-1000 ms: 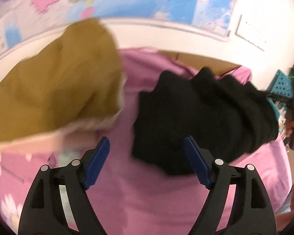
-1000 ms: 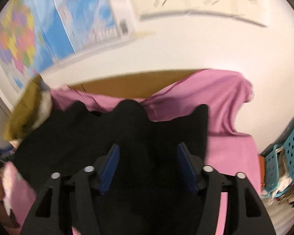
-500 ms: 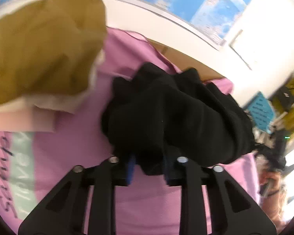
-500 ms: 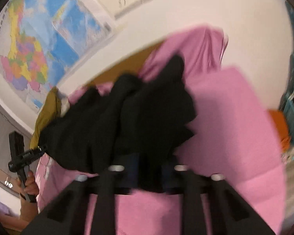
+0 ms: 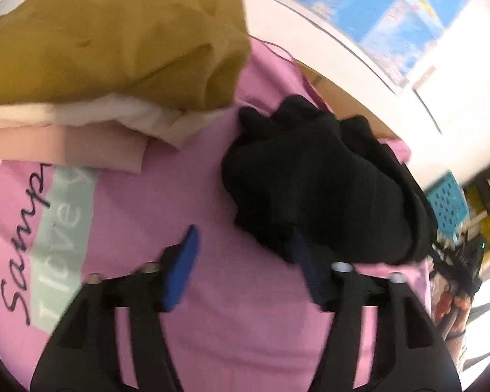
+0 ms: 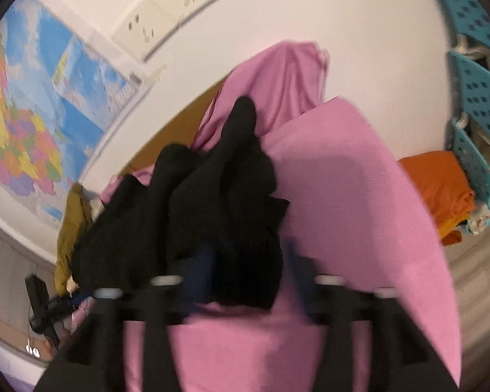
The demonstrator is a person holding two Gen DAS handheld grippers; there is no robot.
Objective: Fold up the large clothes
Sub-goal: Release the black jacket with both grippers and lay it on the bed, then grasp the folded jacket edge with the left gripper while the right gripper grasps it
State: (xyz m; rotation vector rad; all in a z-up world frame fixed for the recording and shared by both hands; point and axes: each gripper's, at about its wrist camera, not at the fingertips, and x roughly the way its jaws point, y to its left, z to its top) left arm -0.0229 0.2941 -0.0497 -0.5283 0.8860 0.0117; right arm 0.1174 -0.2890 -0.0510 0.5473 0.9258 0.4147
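While my left gripper [image 5: 241,254] points down at the pink sheet [image 5: 245,310], its jaws are opening and already stand wide; the left blue pad [image 5: 183,268] is over bare sheet, and the right pad [image 5: 305,271] sits at the near edge of the black garment [image 5: 317,179], partly tucked under its hem, with no cloth pinched between the two. That garment lies bunched in a heap on the sheet, just right of a stack of folded clothes topped by a mustard piece [image 5: 114,39]. Over on my right gripper [image 6: 245,261], the jaws are opening too, blurred, spread wide; the garment's near lobe hangs down between the pads, but I see neither pad pressing on it. An orange cloth [image 6: 437,186] lies off beside the blue baskets [image 6: 477,98].
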